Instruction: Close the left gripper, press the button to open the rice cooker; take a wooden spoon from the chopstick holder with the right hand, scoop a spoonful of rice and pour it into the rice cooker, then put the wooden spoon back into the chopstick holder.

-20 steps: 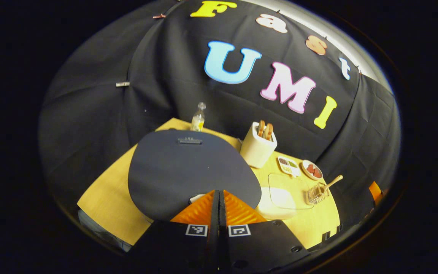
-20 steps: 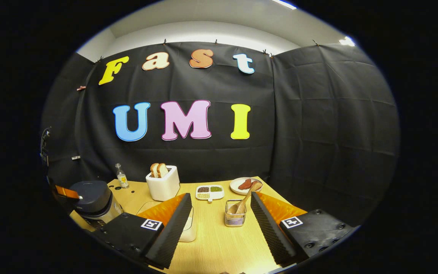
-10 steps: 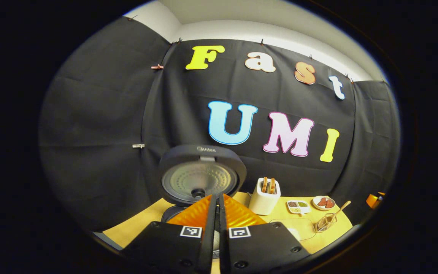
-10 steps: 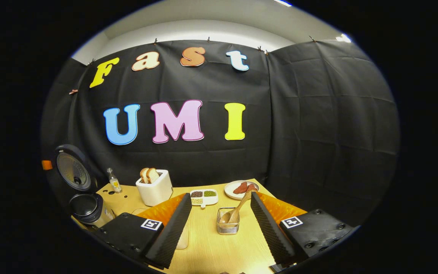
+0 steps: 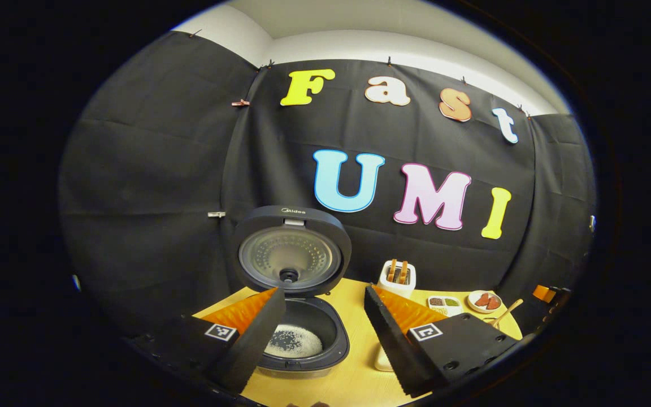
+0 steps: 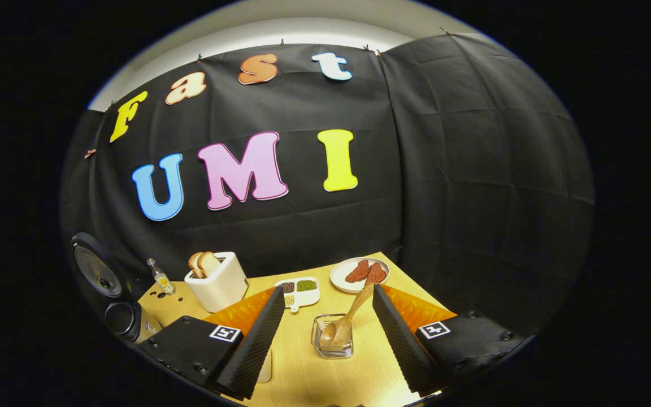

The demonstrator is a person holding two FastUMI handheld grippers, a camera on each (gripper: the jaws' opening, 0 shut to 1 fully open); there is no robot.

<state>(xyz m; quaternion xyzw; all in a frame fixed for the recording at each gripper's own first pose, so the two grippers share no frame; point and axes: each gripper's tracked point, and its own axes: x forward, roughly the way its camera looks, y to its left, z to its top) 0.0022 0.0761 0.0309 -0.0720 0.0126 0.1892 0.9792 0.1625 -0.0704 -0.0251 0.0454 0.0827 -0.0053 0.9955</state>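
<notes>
Wood-grain table [image 6: 303,373] surface is seen carrying all items of the setup. In the left gripper view, the left gripper [image 5: 325,308] is held with its fingers spread wide, and nothing is gripped between them. The rice cooker [image 5: 303,333] is framed between those fingers, with its lid [image 5: 291,251] raised upright and the inner pot exposed. A pale layer with dark specks is visible at the bottom of the pot; its exact content cannot be told. A white toaster [image 5: 396,277] holding two bread slices is located just behind the right-hand finger. Farther right, a divided dish [image 5: 444,305] of grains and a small plate [image 5: 485,301] with reddish pieces are placed.

In the right gripper view, the right gripper [image 6: 328,311] is likewise held wide apart and holds nothing. The chopstick holder [image 6: 334,337], a small wire basket, is positioned between its fingers on the table. The wooden spoon [image 6: 348,319] is stood in the holder, bowl down, with its handle tilted up toward the plate. The spoon is not touched by either finger. The opened rice cooker is seen at the far left edge of this view, beside a small bottle [image 6: 160,277].
</notes>
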